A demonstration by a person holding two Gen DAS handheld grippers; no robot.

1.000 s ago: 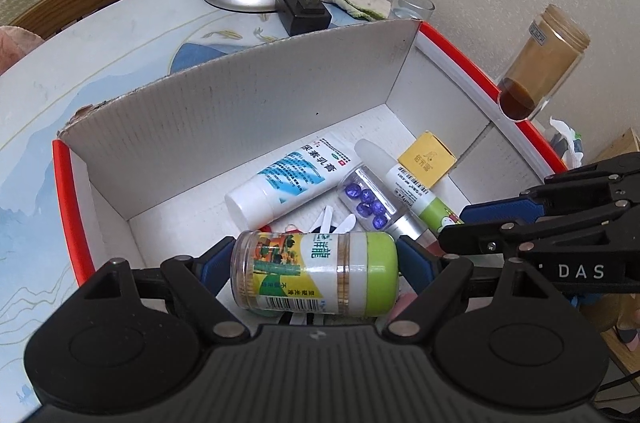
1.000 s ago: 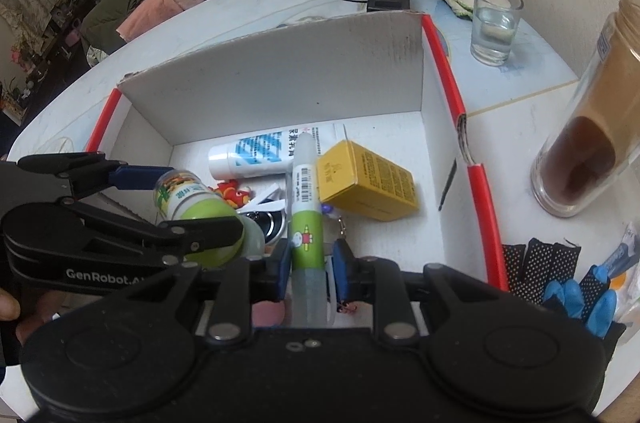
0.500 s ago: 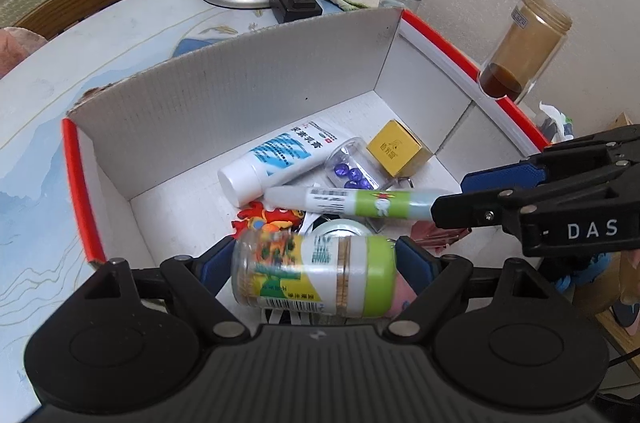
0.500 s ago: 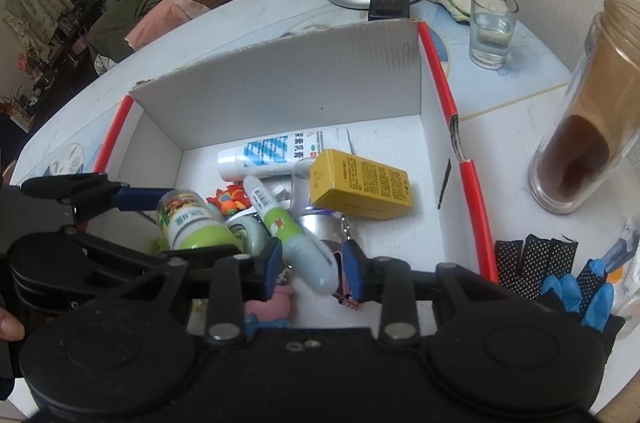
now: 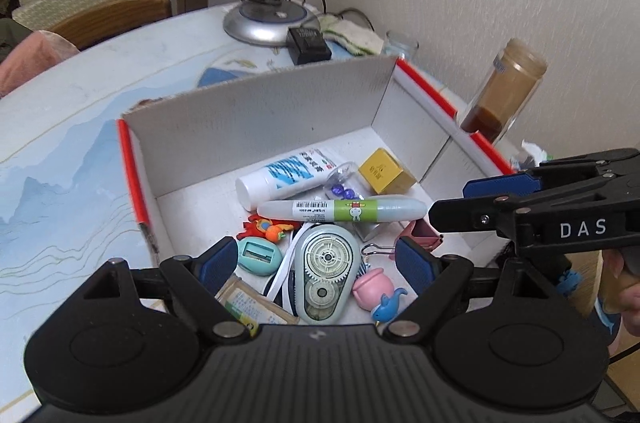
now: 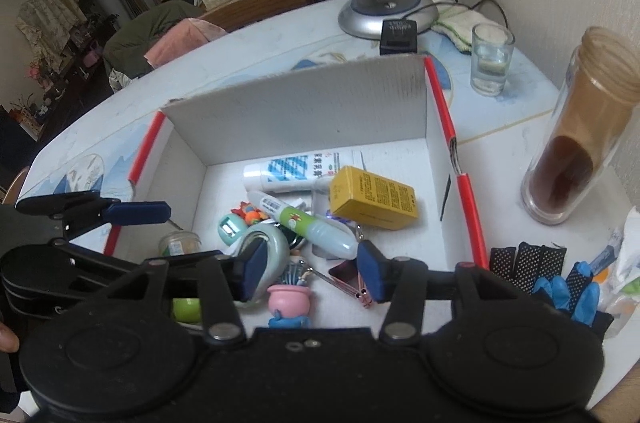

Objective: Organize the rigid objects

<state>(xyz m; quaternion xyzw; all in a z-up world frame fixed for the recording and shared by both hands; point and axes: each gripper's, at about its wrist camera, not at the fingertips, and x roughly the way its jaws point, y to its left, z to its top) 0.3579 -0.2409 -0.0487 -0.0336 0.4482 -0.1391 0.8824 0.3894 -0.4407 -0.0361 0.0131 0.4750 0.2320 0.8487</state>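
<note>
A white cardboard box with red rims (image 5: 256,119) (image 6: 304,107) holds several small objects. A white-and-green tube (image 5: 340,210) (image 6: 304,225) lies across the pile, near a blue-striped white tube (image 5: 284,175) (image 6: 288,171), a yellow box (image 5: 386,171) (image 6: 374,198) and a correction tape (image 5: 326,273). The green-capped bottle (image 6: 180,247) lies low at the box's near left, mostly hidden. My left gripper (image 5: 320,265) is open and empty above the box's near side. My right gripper (image 6: 312,273) is open and empty beside it.
A tall jar of brown powder (image 6: 576,159) stands right of the box, with a glass of water (image 6: 490,59), a lamp base (image 6: 386,13) and a black adapter (image 6: 398,37) behind. Dotted gloves (image 6: 552,275) lie at the right. Chairs (image 5: 108,19) stand beyond the table.
My left gripper opened and let the green-capped bottle drop into the box. My right gripper opened and released the white-and-green tube onto the pile. Both grippers pulled up and back.
</note>
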